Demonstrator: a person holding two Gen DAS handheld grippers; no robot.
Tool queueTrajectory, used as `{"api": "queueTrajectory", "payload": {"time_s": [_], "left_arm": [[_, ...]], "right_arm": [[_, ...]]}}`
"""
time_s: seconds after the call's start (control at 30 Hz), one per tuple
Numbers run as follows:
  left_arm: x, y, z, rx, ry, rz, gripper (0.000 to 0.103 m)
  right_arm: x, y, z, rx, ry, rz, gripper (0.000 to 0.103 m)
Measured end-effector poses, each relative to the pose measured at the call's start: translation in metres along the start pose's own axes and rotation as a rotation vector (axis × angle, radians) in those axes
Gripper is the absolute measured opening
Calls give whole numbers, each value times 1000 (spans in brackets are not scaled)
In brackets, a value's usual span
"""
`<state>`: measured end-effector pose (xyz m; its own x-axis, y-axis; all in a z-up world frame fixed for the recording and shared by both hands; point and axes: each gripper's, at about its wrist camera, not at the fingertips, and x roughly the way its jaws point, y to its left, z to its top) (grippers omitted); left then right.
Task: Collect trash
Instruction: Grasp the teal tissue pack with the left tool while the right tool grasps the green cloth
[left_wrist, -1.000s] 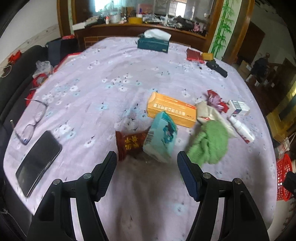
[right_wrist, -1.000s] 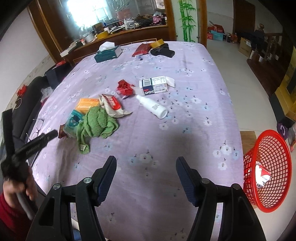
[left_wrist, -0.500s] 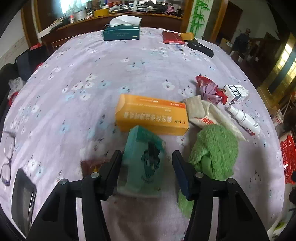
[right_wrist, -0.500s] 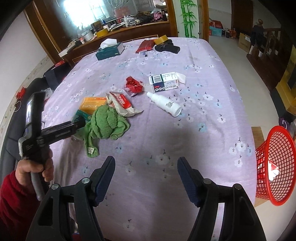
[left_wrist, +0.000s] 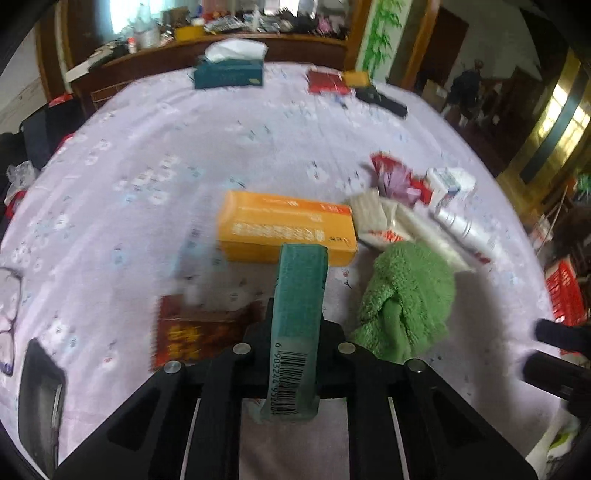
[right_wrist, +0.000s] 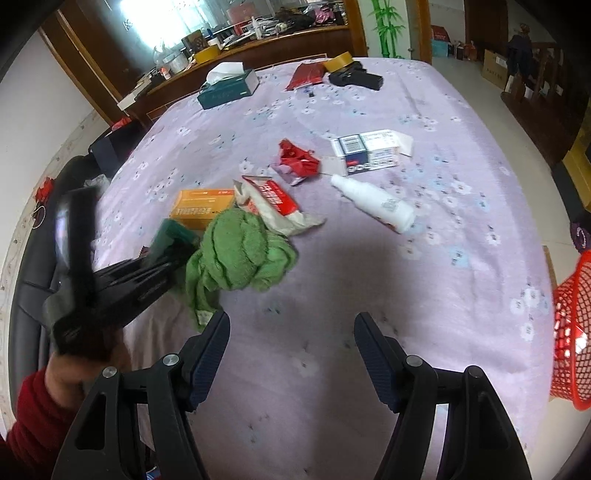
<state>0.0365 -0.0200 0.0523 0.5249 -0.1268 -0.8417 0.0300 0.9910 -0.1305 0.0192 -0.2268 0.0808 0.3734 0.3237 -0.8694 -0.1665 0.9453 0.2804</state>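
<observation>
Gripping a flattened teal packet (left_wrist: 298, 325) edge-on, the left claw (left_wrist: 295, 332) has clamped fully onto its first piece of litter, the pads pressing both faces and the barcode end jutting back toward the camera. The packet sits just above the lilac flowered surface (right_wrist: 461, 206), close to the orange carton (left_wrist: 284, 230) and the green towel (left_wrist: 410, 299). The collection looks barely begun: the red basket (right_wrist: 572, 332) at the surface's right edge appears to hold only one scrap, though its inside is mostly out of frame. A brown wrapper (left_wrist: 192, 332), a torn white-and-red pouch (right_wrist: 273, 201), a crumpled red wrapper (right_wrist: 297, 162), a white bottle (right_wrist: 376, 203) and a small printed box (right_wrist: 365, 151) lie scattered on the cloth. The left claw tilts steeply downward, held by a hand (right_wrist: 74, 365) in a red sleeve. The right claw (right_wrist: 291, 354) hangs over bare cloth, also pitched down, its jaws standing apart and empty.
</observation>
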Motion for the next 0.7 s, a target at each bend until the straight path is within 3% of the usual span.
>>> {"api": "queueTrajectory", "payload": {"time_s": [0.2, 0.5, 0.53, 0.57, 0.7], "left_arm": [[-49, 26, -9, -53, -79, 38, 13], [-79, 54, -38, -90, -119, 227, 13], [-81, 55, -40, -90, -122, 241, 13], [-82, 55, -42, -88, -122, 247, 13], [-84, 51, -45, -74, -128, 277, 13]], "right_arm": [[27, 30, 17, -24, 13, 39, 74], [82, 55, 40, -15, 50, -20, 74], [86, 54, 40, -11, 60, -25, 72], [88, 53, 40, -5, 63, -29, 61], [85, 56, 39, -31, 46, -31, 47]]}}
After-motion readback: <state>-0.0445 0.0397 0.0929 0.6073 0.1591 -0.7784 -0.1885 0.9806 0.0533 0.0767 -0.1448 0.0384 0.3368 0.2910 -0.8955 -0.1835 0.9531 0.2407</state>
